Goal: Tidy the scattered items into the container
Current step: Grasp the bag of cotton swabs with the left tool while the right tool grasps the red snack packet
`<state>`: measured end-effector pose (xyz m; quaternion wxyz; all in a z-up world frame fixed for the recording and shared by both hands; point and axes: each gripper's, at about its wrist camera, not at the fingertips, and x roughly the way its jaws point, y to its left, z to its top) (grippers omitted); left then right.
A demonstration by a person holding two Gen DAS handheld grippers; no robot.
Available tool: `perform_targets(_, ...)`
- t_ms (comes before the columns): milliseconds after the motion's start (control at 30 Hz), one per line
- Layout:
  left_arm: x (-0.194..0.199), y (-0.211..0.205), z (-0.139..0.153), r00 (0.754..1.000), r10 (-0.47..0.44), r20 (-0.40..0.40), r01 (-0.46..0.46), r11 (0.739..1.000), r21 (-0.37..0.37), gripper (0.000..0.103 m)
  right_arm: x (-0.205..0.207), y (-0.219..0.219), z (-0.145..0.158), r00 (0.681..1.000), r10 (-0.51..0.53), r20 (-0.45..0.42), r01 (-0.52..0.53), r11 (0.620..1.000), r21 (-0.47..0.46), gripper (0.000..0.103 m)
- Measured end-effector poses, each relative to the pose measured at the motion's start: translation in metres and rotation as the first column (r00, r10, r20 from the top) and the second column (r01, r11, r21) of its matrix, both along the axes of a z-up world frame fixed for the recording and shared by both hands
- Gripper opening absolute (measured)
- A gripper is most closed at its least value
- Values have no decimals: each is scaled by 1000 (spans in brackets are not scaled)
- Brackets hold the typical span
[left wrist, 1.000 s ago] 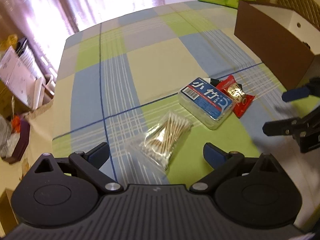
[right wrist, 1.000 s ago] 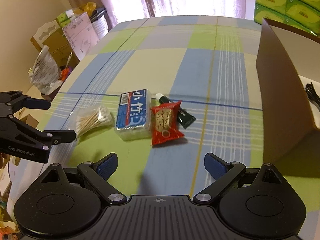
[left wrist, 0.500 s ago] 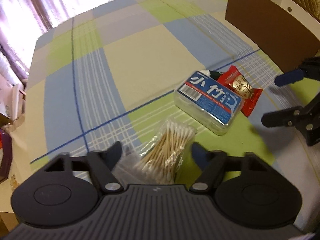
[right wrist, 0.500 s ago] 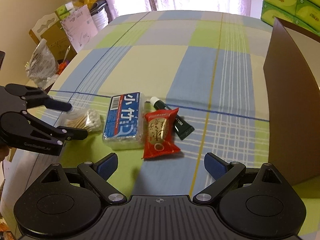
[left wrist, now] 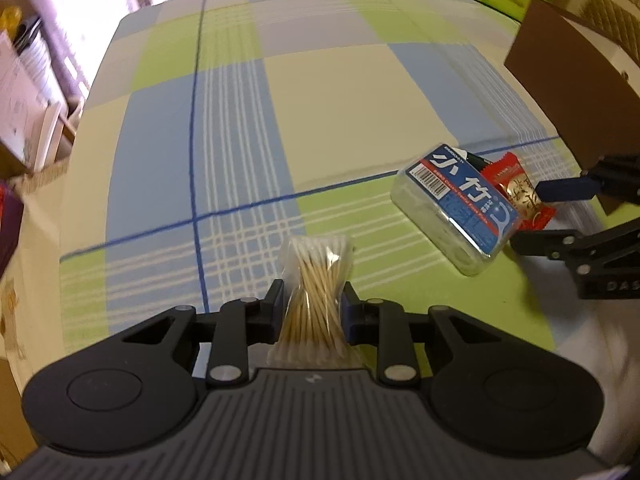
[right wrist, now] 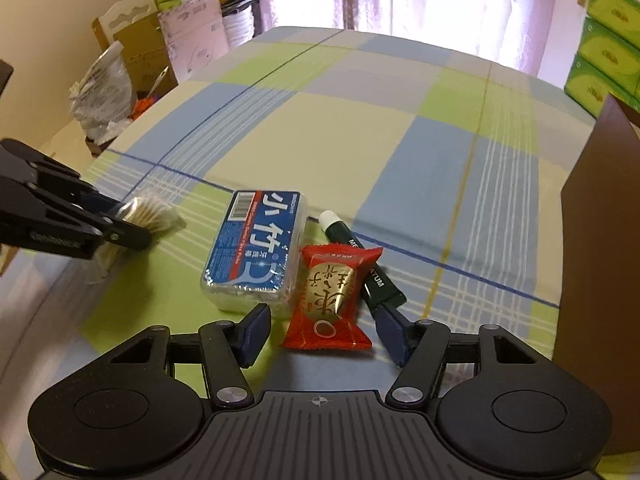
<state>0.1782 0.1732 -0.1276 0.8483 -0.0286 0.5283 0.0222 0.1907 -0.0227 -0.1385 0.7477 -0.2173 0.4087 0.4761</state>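
We're clamping the swab bag point(left wrist: 316, 280) mid-length with the left gripper point(left wrist: 313, 307); both fingers point(left wrist: 275, 304) are pressing into the plastic and pinching the bundle at its waist. The bag is sitting low over the checked table point(left wrist: 248, 112), left of the floss box point(left wrist: 456, 208); whether it's still touching the cloth, we can't tell.

We're holding the right gripper point(right wrist: 326, 332) spread wide, gripping nothing, its fingers point(right wrist: 254, 334) straddling the near end of the red candy point(right wrist: 330, 300). The candy is lying flat just right of the floss box, touching or nearly touching its side. The green tube point(right wrist: 362, 264) is lying right of the floss box too, partly under the candy, white cap pointing away from the gripper.

The floss box is lying flat, blue label up, between the swab bag and the candy.

The brown box point(right wrist: 600, 240) is standing well right of the floss box, wall facing us. Green tissue boxes point(right wrist: 604, 44) are stacked beyond it, off the far right corner.
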Motion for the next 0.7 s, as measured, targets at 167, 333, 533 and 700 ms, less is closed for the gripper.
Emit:
perform_targets(167, -11, -3, 2, 1000, 24, -12, -24, 1000, -15, 23, -1, -7, -2, 1000, 2, -26, -3, 1000, -16, 37)
perform_targets(333, -22, -18, 3, 999, 15, -34, -16, 999, -45, 23, -6, -29, 4, 996, 0, -88, -6, 998, -65, 37)
perform_targets(533, -40, -54, 3, 997, -48, -61, 43, 996, -84, 23, -16, -73, 13, 986, -46, -160, 29, 994, -103, 37)
perform_targets(700, -50, -82, 3, 994, -93, -65, 86, 991, -98, 23, -17, -103, 22, 973, -115, -202, 106, 993, -53, 42)
